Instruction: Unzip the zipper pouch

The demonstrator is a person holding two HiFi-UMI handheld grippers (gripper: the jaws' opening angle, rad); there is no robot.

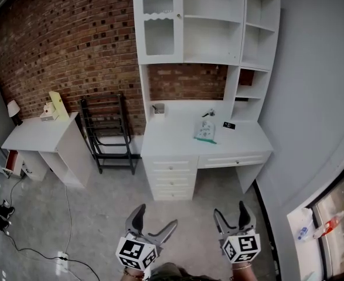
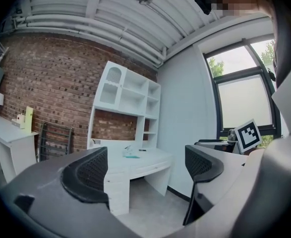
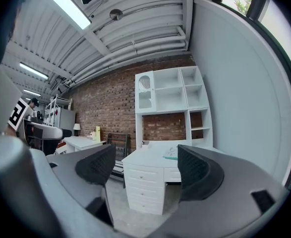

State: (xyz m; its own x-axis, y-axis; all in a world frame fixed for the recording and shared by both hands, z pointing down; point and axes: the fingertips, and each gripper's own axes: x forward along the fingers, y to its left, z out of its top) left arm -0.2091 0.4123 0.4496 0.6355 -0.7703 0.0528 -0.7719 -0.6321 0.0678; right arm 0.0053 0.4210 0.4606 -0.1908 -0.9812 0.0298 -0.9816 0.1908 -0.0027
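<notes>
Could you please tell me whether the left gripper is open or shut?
Open. The left gripper shows its jaws well apart in its own view, with only the distant desk seen through the gap.

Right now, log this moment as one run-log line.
stage: task not begun | left claw: open, empty | right claw: open, empty | zipper pouch: on white desk, far from both claws
</notes>
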